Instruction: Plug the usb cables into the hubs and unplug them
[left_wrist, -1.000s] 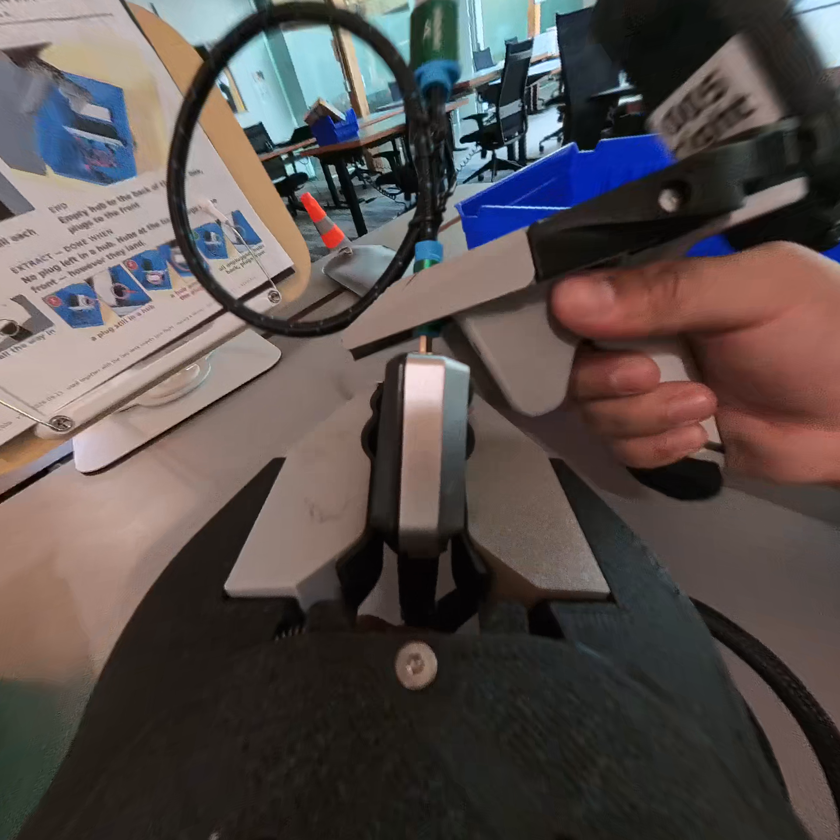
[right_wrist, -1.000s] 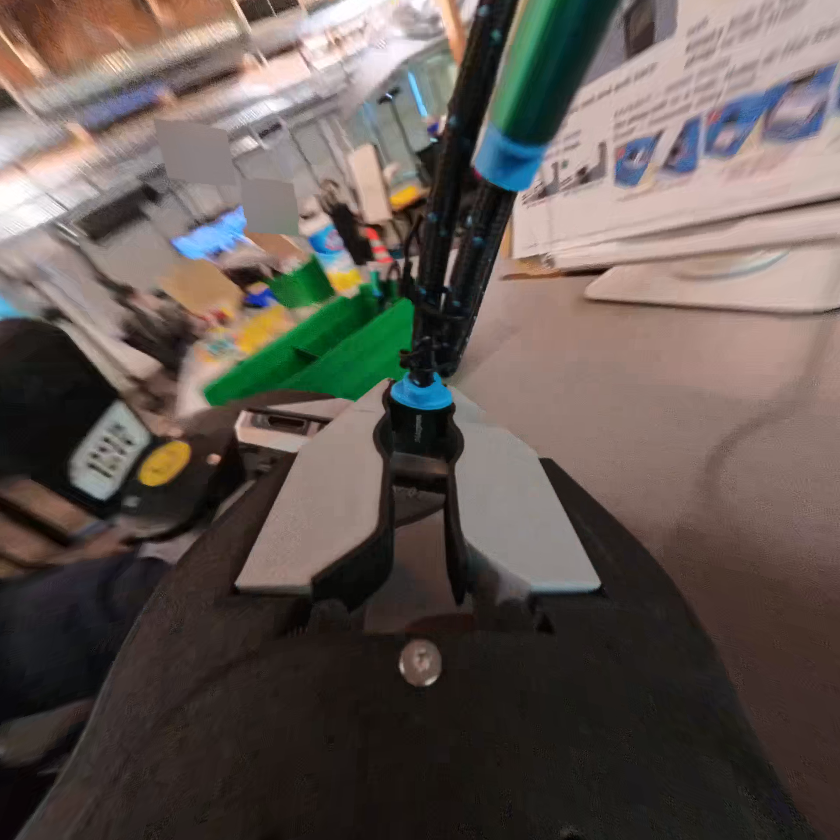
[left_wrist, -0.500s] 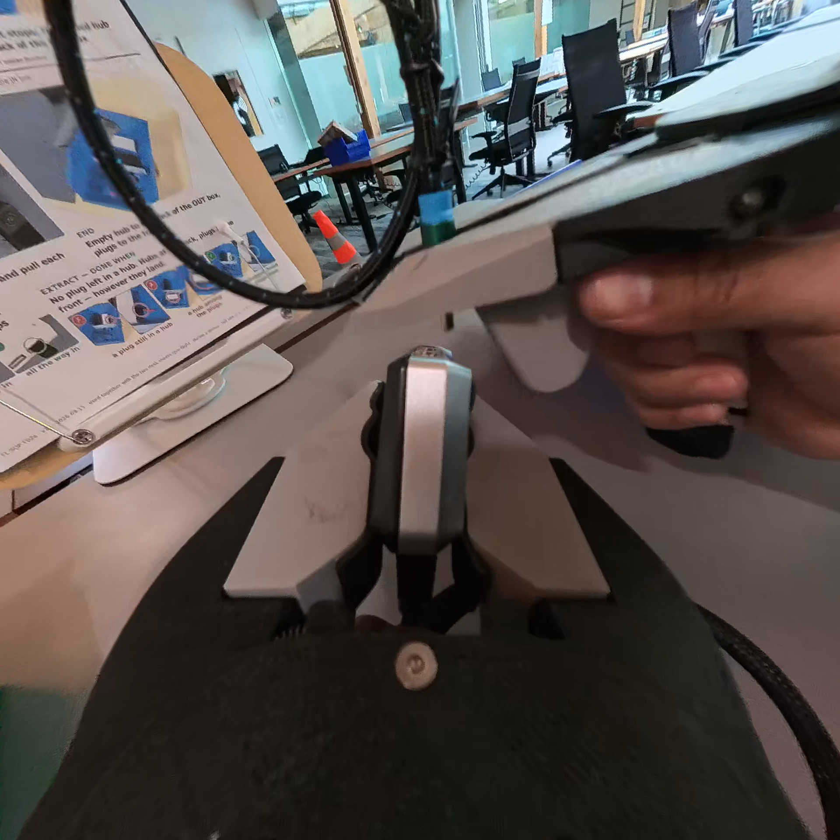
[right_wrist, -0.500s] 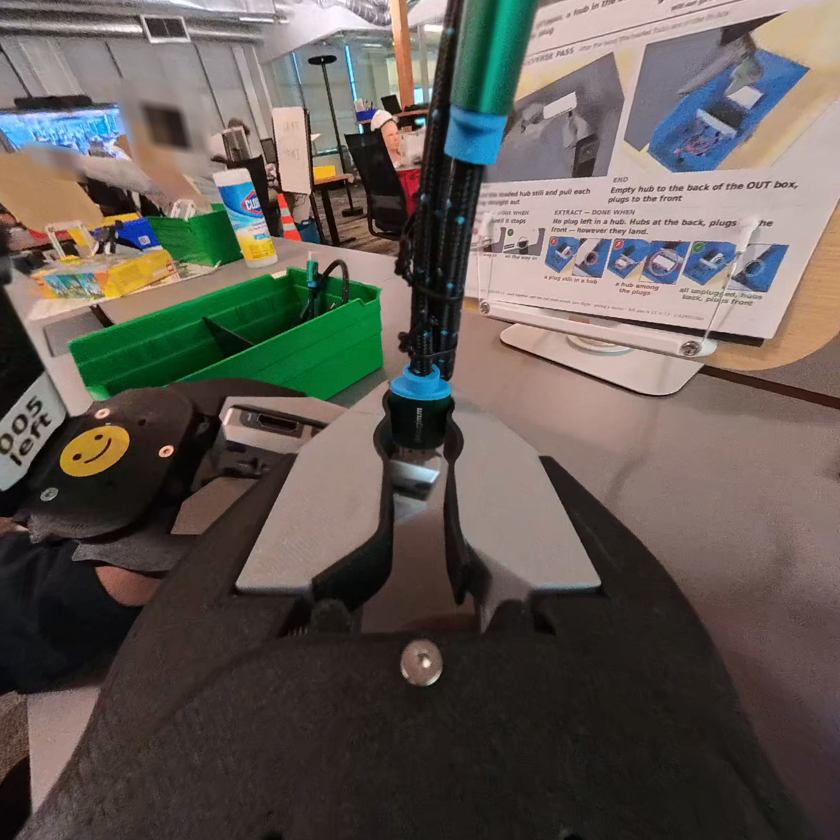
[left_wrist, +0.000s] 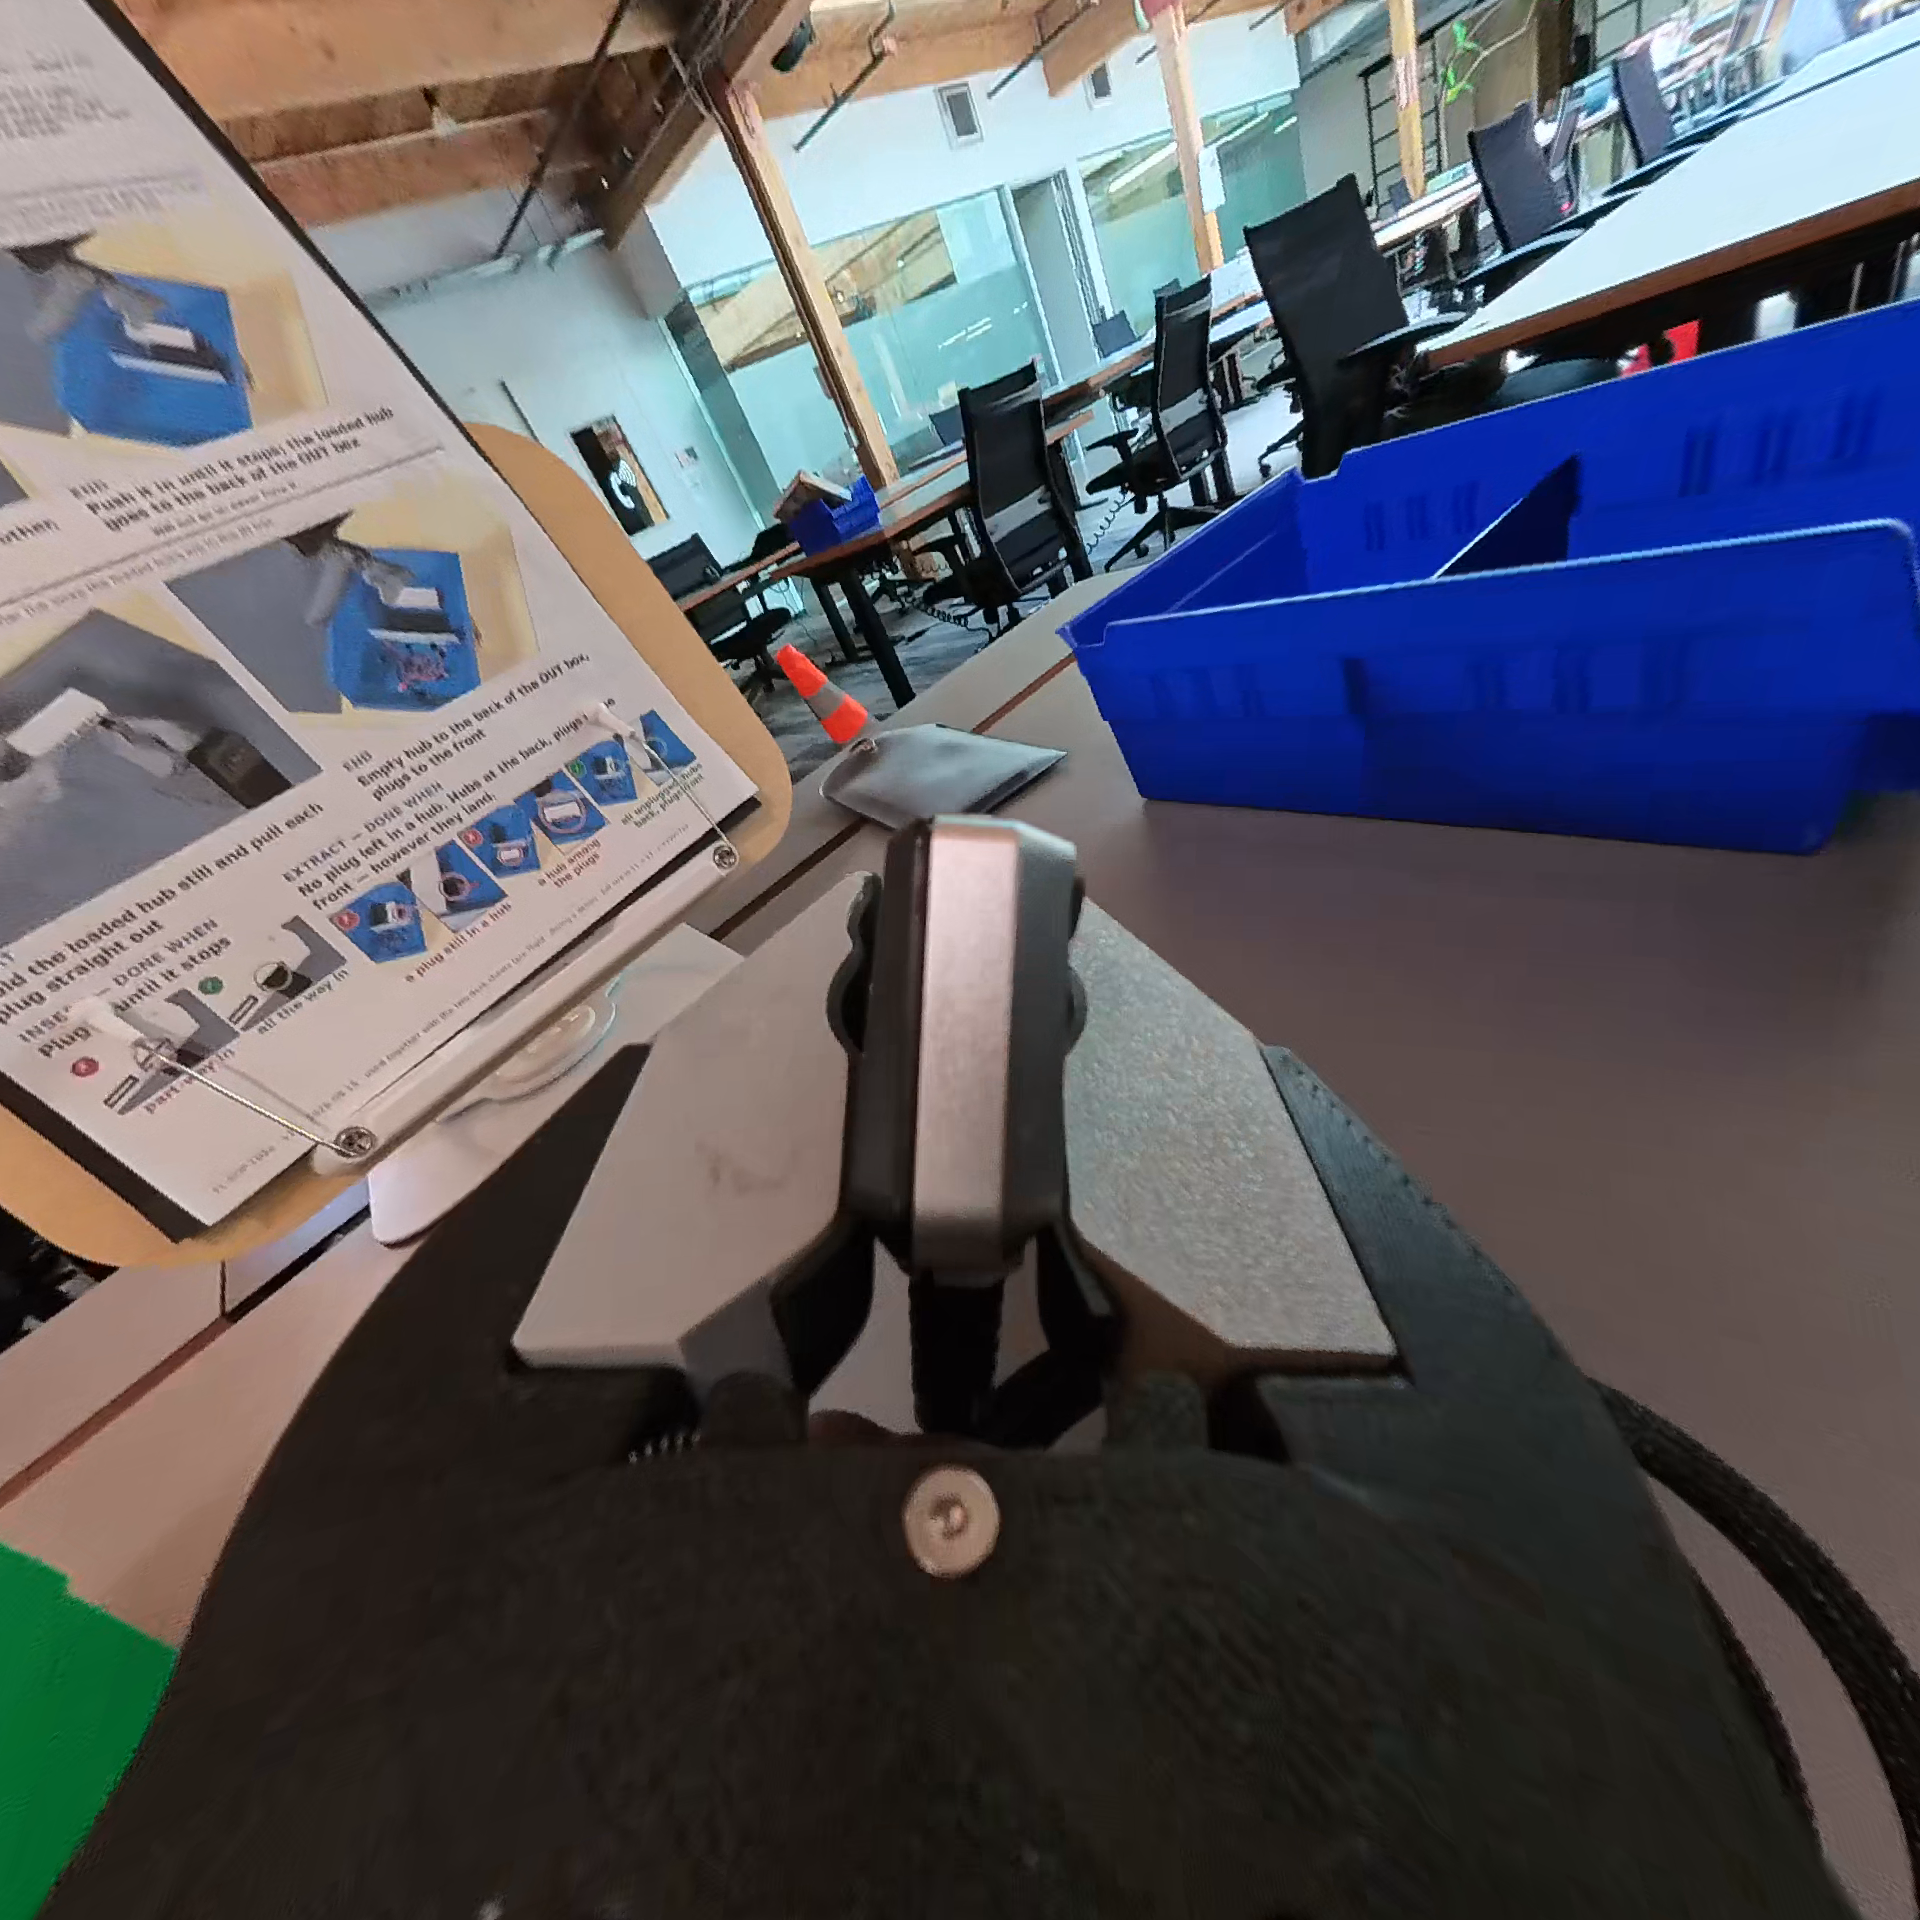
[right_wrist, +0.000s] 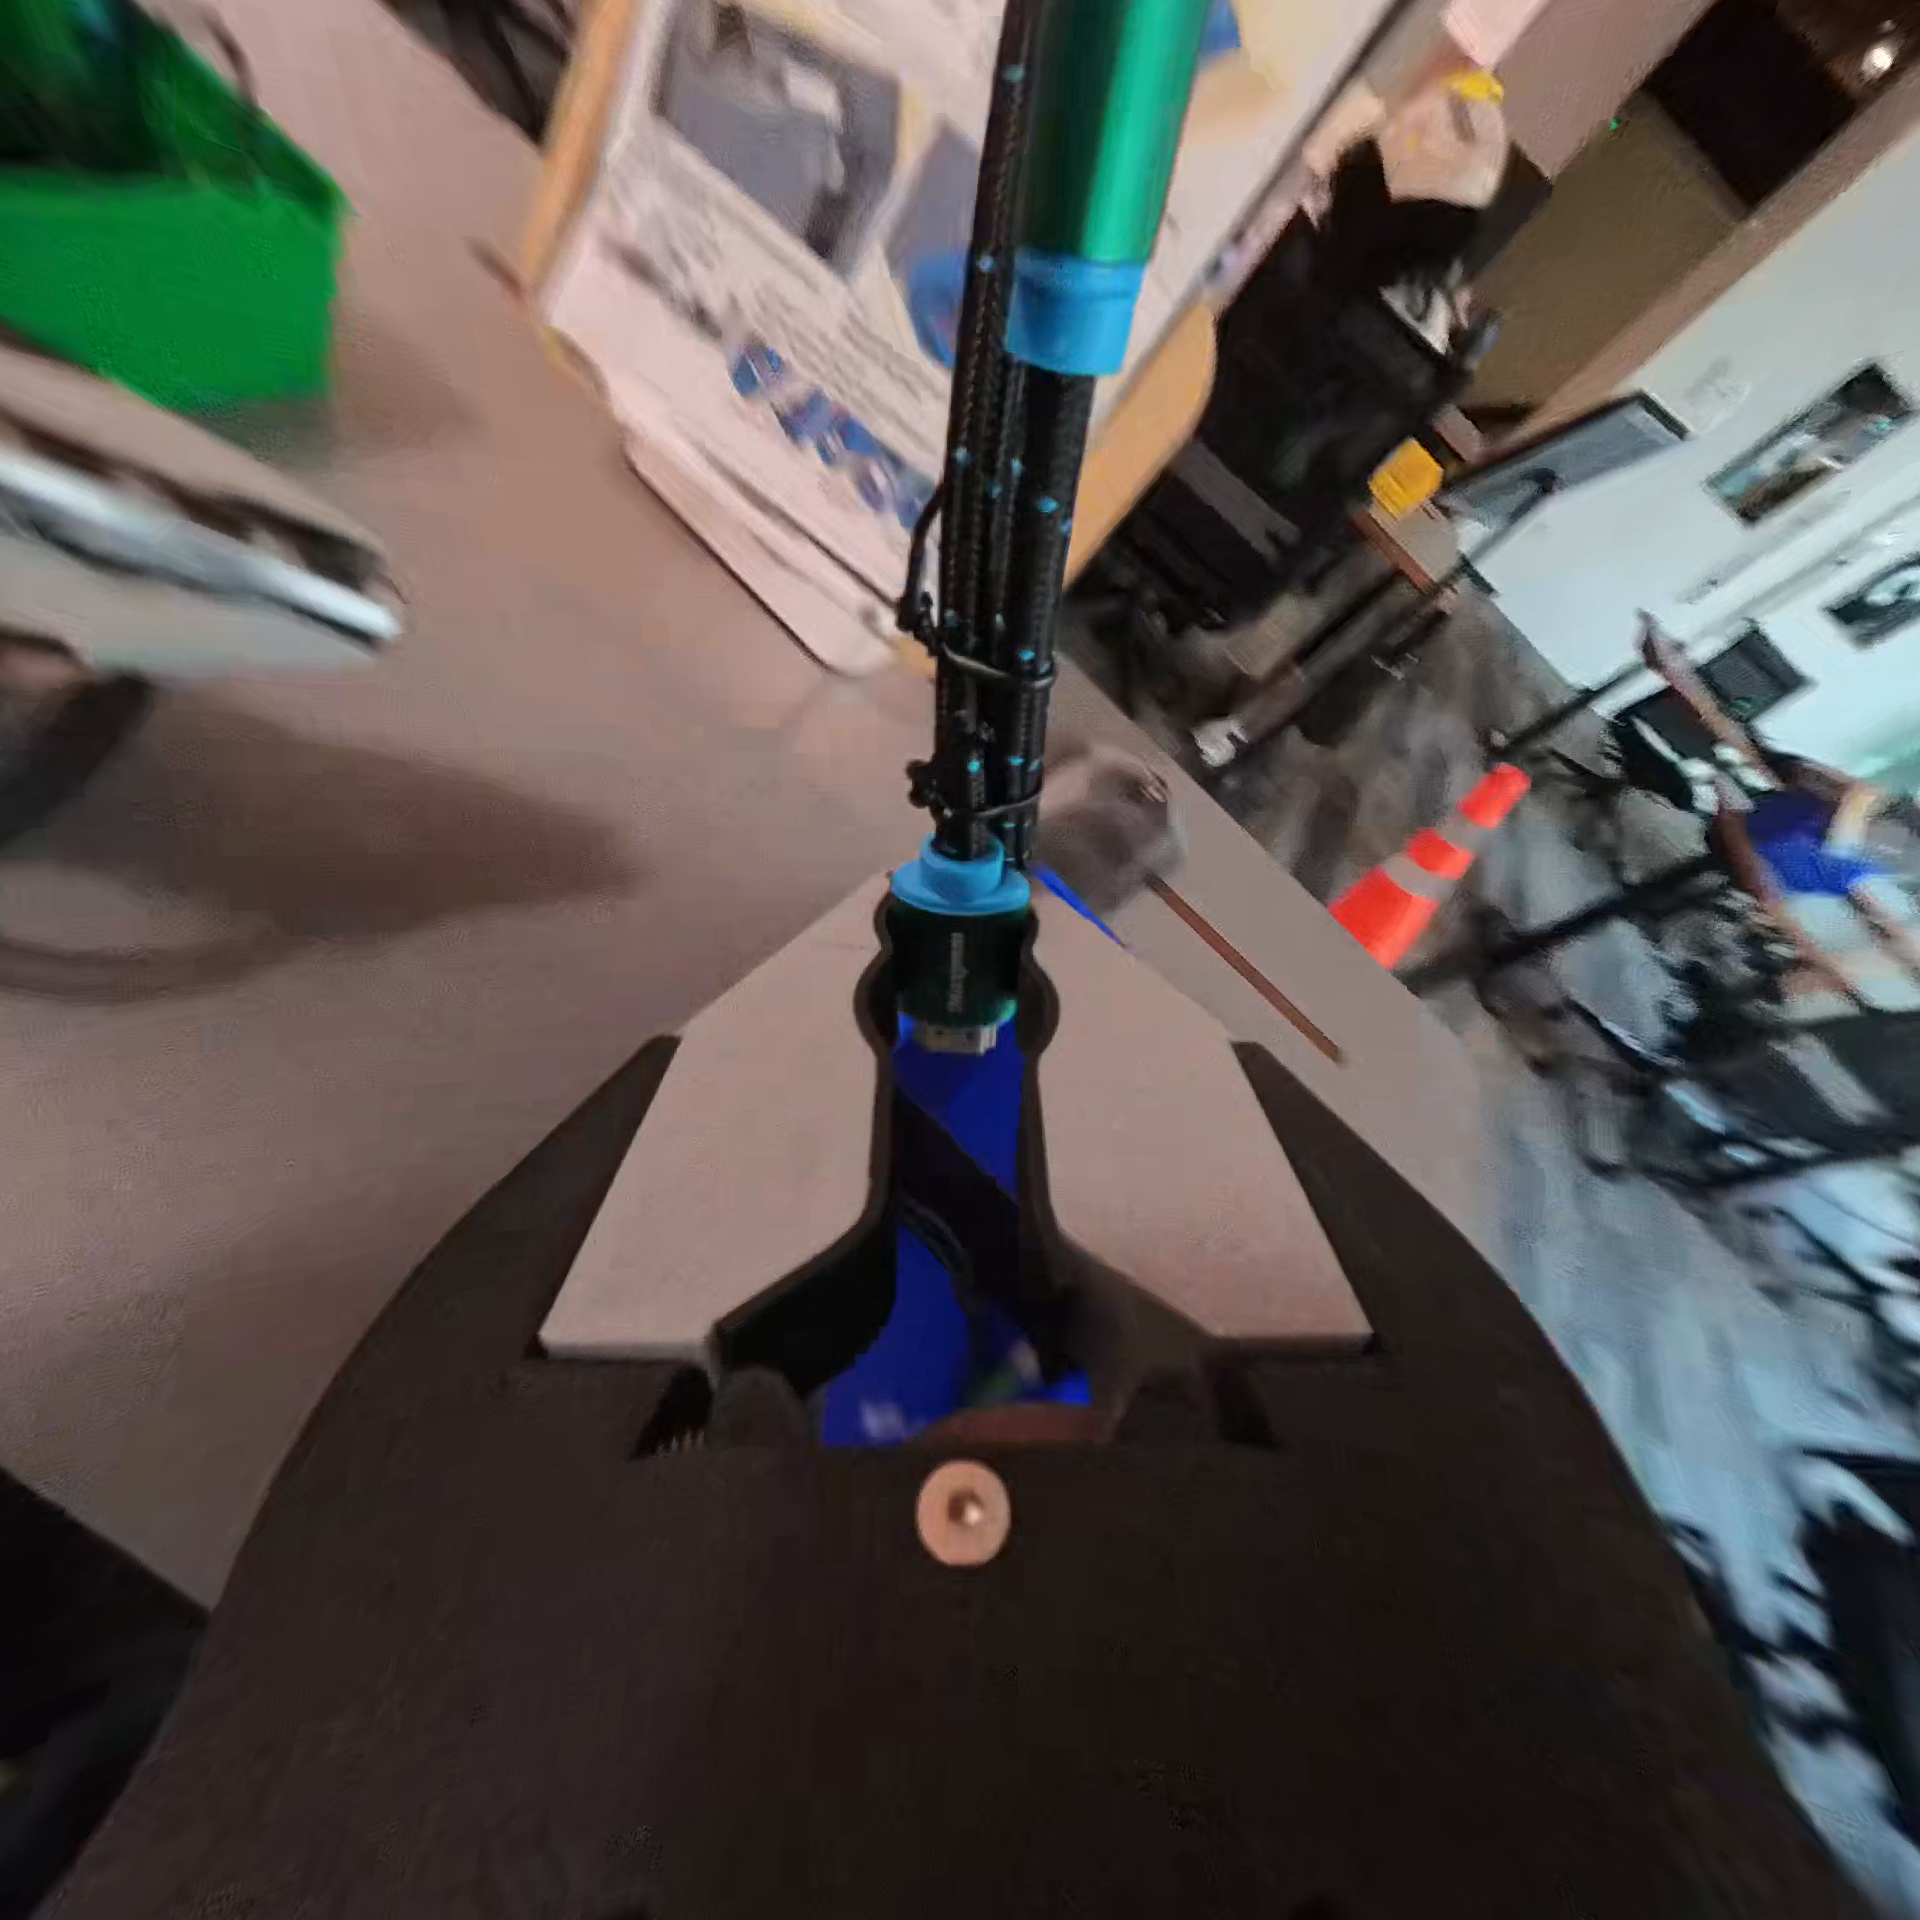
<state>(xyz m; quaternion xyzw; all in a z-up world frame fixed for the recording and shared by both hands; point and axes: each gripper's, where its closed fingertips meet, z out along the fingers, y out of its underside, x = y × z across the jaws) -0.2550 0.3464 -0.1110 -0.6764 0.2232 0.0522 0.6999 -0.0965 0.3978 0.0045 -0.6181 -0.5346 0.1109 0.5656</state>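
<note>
Left gripper clamps a grey hub edgewise, port outward; right gripper pinches the plug, probably over the blue bin.

Left gripper and right gripper each have a textured black body, two flat grey wedge-shaped fingers with black inner pads, and one silver screw at centre.
</note>
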